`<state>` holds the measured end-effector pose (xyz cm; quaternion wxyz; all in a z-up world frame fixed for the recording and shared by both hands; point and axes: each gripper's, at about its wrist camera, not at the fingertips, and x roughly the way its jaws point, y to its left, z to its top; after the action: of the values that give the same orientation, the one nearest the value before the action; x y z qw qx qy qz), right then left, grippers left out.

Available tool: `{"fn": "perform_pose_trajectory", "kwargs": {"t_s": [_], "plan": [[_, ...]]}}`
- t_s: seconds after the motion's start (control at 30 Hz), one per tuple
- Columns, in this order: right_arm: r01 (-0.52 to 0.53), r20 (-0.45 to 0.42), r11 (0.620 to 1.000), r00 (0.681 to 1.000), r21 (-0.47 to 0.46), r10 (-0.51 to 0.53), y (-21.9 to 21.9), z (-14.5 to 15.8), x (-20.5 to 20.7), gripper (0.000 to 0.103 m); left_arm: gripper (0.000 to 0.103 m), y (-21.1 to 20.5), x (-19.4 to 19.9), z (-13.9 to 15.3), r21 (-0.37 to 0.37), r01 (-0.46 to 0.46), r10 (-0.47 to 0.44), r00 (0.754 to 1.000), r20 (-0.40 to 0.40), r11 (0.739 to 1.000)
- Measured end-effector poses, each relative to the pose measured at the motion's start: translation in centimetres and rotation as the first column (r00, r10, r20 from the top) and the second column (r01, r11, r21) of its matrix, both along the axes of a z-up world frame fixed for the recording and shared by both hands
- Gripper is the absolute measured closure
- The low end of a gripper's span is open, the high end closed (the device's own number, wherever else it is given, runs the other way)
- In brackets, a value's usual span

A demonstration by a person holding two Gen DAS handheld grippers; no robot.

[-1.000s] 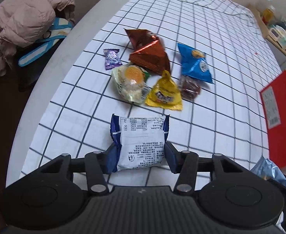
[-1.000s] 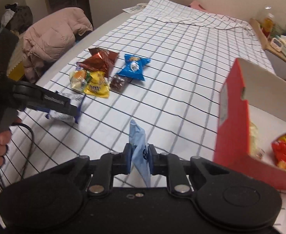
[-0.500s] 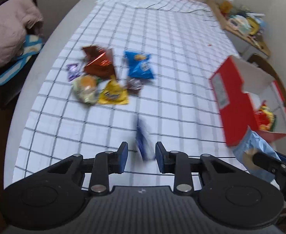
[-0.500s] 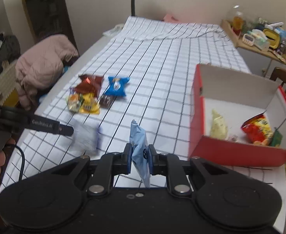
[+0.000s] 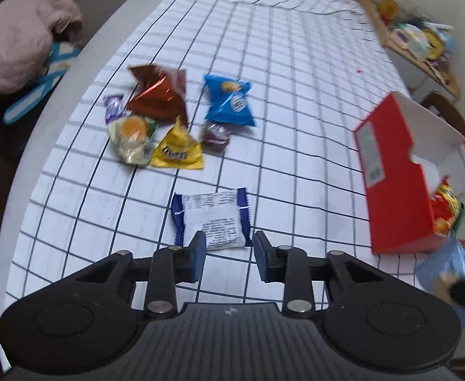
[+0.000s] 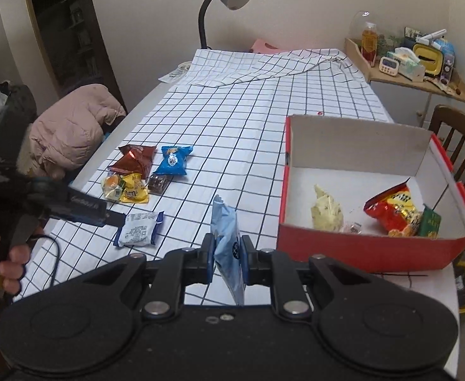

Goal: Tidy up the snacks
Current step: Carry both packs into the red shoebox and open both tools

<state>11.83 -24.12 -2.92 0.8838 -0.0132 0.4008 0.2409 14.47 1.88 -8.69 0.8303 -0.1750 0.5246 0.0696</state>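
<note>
Leftmost, a pink jacket (image 6: 70, 133) is slumped on a seat off the surface's edge. On the checked cloth (image 6: 264, 120) lies a cluster of loose snacks: purple candy (image 5: 113, 108), brown bag (image 5: 158, 95), clear-wrapped cake (image 5: 131, 139), yellow candy bag (image 5: 178, 150), small dark packet (image 5: 215, 138), blue chip bag (image 5: 231, 101).

Nearer, apart from the cluster, the white-and-blue packet (image 5: 212, 220) lies flat, printed back up, long axis roughly along the left tool's pointing line. The left tool (image 5: 229, 254) sits just above and behind it. Its jaws are partly apart and have just been opening; the packet's near edge shows between the pads, but nothing appears gripped, and from the right wrist view it rests on the cloth. Judgement: the left hand is nearest this packet, and a re-grip needs a drop straight down.

Centre: the right tool (image 6: 227, 254) is clamped tight on a pale blue packet (image 6: 226, 238), held on edge, upright.

Right: the red box (image 6: 369, 254), open-topped, stands just beside the right tool, to its right. Inside: pale yellow packet (image 6: 326, 209), red bag (image 6: 392, 209), green packet (image 6: 429, 220). Judgement: the coming move is a short carry rightward over the near wall, then release.
</note>
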Motion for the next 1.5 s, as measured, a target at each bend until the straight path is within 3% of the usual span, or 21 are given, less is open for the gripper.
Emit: {"fn": "perform_pose_trajectory", "kwargs": {"t_s": [0.07,0.1,0.37,0.5,0.73,0.9,1.03,1.1,1.5], "plan": [[-0.008,-0.011,1.0,1.0,0.016,0.009,0.0,-0.4,0.1,0.089,0.036,0.3,0.4,-0.8,-0.024,-0.033,0.033,0.999,-0.014,0.999],[-0.012,-0.015,1.0,1.0,0.023,0.012,0.0,-0.6,0.2,0.089,0.033,0.5,0.6,-1.1,-0.039,-0.049,0.048,0.999,-0.014,0.998],[-0.038,-0.041,0.999,0.998,0.036,0.04,0.0,-1.7,0.7,0.089,0.032,-0.1,3.3,-4.8,0.027,-0.113,0.115,0.99,-0.087,0.993],[-0.043,-0.058,0.999,0.997,0.031,0.045,-0.3,-2.4,0.9,0.089,0.032,-0.9,3.8,-5.6,0.079,-0.108,0.116,0.989,-0.091,0.991],[-0.05,-0.071,0.998,0.996,0.028,0.052,-0.4,-2.9,1.1,0.089,0.03,-1.5,4.2,-6.5,0.09,-0.128,0.137,0.985,-0.103,0.988],[-0.052,-0.074,0.998,0.996,0.023,0.053,-0.4,-3.1,1.2,0.089,0.03,-2.6,4.0,-6.6,0.142,-0.107,0.119,0.99,-0.08,0.984],[-0.051,-0.08,0.999,0.995,0.019,0.052,-0.6,-3.3,1.1,0.089,0.05,-3.3,3.7,-6.3,0.162,-0.088,0.098,0.994,-0.056,0.983],[-0.05,-0.082,0.999,0.995,0.016,0.051,-0.8,-3.4,1.1,0.089,0.054,-3.4,3.7,-6.2,0.161,-0.088,0.097,0.994,-0.053,0.983],[-0.038,-0.043,0.999,0.998,0.029,0.04,-2.9,-1.6,1.3,0.089,0.064,-1.7,2.7,-5.1,0.044,-0.16,0.162,0.986,-0.045,0.986]]}}
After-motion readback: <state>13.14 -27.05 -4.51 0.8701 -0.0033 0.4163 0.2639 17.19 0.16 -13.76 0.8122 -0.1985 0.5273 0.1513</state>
